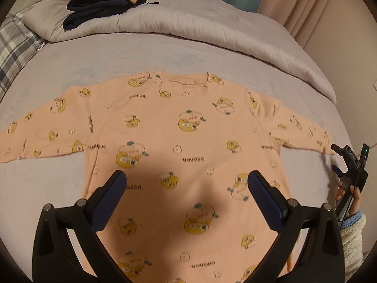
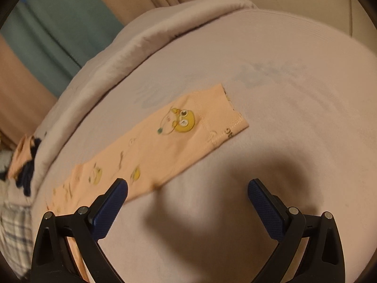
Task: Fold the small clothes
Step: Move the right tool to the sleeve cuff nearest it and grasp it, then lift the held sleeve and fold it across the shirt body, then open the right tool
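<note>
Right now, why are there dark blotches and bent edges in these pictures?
Left wrist view: the open left gripper casts a soft shadow on the shirt, and the fisheye lens bows the bed. Right wrist view: the open right gripper shadows the sheet, and the sleeve looks blurred.

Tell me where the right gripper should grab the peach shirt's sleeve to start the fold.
Grip the sleeve at its cuff, coming in from the open end beyond it. The sleeve lies flat and stretched out on the bed, so the hemmed cuff edge is probably its easiest free edge to pinch. The right gripper is open, short of it.
</note>
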The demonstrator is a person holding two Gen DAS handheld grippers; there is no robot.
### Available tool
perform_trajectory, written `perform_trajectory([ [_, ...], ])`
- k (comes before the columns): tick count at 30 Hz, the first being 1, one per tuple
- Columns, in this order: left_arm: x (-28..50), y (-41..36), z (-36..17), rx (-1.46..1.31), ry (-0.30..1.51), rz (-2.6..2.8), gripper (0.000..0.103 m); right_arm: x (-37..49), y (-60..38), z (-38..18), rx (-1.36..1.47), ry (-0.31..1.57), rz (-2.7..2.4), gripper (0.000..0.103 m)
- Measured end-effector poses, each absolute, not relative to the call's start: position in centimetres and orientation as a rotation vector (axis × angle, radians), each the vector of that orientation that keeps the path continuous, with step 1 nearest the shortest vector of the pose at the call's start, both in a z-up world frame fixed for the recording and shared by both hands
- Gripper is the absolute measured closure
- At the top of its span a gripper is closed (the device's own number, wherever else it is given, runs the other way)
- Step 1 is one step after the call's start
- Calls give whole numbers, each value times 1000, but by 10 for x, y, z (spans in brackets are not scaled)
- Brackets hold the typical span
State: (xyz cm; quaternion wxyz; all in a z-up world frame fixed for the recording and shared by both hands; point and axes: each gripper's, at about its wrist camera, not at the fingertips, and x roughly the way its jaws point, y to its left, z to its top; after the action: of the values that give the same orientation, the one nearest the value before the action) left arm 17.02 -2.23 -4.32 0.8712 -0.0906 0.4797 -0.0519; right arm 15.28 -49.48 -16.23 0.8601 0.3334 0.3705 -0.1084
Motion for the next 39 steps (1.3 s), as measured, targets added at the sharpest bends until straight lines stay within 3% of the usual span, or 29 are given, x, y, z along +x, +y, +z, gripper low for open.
perform_trajectory([
  [10, 192, -20, -46, -199, 990, -86, 1, 168, -525, -167, 816, 655, -241, 3],
  [16, 196, -23, -52, -187, 1001, -94, 1, 166, -531, -167, 802, 677, -270, 38],
  [20, 198, -23, -55, -192, 1009, -96, 1, 164, -538, -172, 824, 691, -290, 70],
  [22, 197, -23, -55, -191, 1010, -97, 1, 161, -542, -174, 839, 701, -295, 76],
  [36, 193, -17, -58, -218, 1008, -91, 1, 163, -550, -180, 947, 730, -200, 74],
  [38, 190, -13, -54, -227, 996, -90, 1, 162, -548, -178, 923, 736, -212, 95],
  [39, 188, -12, -52, -230, 988, -89, 1, 161, -546, -175, 903, 742, -216, 95],
])
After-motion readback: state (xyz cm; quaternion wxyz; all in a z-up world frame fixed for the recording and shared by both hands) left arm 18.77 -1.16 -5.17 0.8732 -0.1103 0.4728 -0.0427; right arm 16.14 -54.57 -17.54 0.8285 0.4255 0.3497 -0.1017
